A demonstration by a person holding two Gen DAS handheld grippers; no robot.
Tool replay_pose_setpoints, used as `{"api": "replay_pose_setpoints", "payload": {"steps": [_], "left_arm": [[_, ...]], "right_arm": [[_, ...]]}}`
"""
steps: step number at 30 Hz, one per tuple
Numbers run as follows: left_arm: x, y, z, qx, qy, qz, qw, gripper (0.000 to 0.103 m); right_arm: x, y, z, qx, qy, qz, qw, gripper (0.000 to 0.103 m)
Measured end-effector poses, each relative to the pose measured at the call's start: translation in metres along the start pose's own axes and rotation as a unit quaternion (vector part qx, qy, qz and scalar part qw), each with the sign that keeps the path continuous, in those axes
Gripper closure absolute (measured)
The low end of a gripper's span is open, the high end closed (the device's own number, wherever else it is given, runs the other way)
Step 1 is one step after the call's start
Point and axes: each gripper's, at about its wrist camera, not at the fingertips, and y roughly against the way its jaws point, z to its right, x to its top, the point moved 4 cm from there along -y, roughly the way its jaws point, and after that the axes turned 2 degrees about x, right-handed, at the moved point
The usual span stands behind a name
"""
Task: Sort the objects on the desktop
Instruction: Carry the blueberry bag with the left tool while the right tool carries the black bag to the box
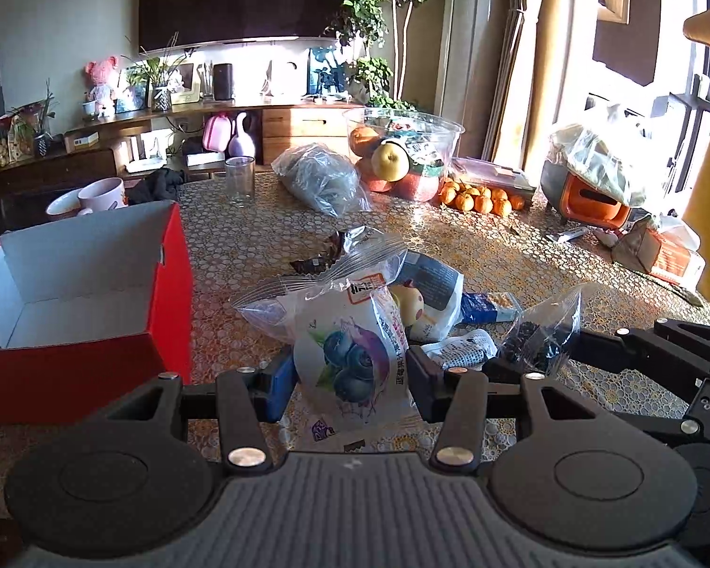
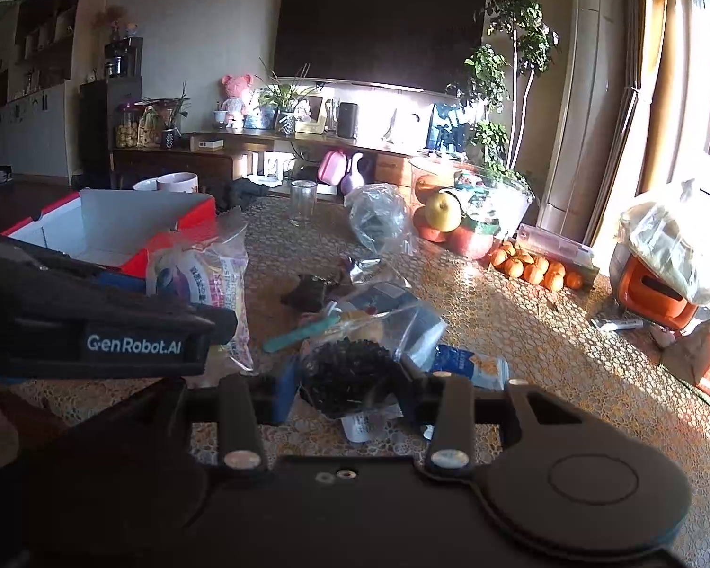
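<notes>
**Plastic snack bags held by both grippers beside the red box**

Left wrist view: I see my left gripper (image 1: 352, 381) clamped on the blueberry snack bag (image 1: 352, 355), with one finger on each side of it. The bag stands upright, its lower edge near the counter (image 1: 497, 255). Just to the left is the red box (image 1: 85, 293), open, with a white inside. Behind the bag lies a pile of other snack packets (image 1: 430, 284). On the right, my right gripper (image 1: 535, 355) comes in from the side and holds the clear bag of dark pieces (image 1: 544, 331).

Right wrist view: my right gripper (image 2: 350, 386) is closed on the clear bag of dark pieces (image 2: 350, 374), which sits between the two fingers, low over the counter (image 2: 520, 312). To the left, the left gripper (image 2: 165, 317) holds the blueberry snack bag (image 2: 208, 284) in front of the red box (image 2: 118, 232). Further back on the counter stand an empty glass (image 2: 303, 201) and a fruit bowl (image 2: 468, 208), with small oranges (image 2: 535, 267) beside the bowl.
</notes>
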Motion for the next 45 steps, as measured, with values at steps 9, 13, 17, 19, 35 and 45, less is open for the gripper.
{"api": "replay_pose_setpoints", "payload": {"steps": [9,13,17,19,35,45], "left_arm": [[0.003,0.04,-0.043,0.027,0.016,0.018,0.9993,0.054],[0.008,0.054,-0.067,0.042,0.027,0.026,0.9984,0.054],[0.011,0.065,-0.094,0.059,0.034,0.031,0.9972,0.054],[0.011,0.067,-0.108,0.069,0.04,0.031,0.9963,0.054],[0.016,0.055,-0.2,0.137,0.046,0.001,0.9896,0.054],[0.029,0.032,-0.235,0.152,0.044,-0.016,0.9873,0.054]], "right_arm": [[0.025,0.019,-0.043,0.034,0.034,0.022,0.999,0.061],[0.034,0.02,-0.062,0.051,0.044,0.028,0.997,0.061],[0.043,0.016,-0.08,0.072,0.055,0.027,0.996,0.061],[0.048,0.013,-0.088,0.081,0.058,0.026,0.995,0.061],[0.091,-0.035,-0.149,0.139,0.082,0.018,0.987,0.061],[0.109,-0.064,-0.17,0.153,0.103,0.01,0.983,0.061]]}}
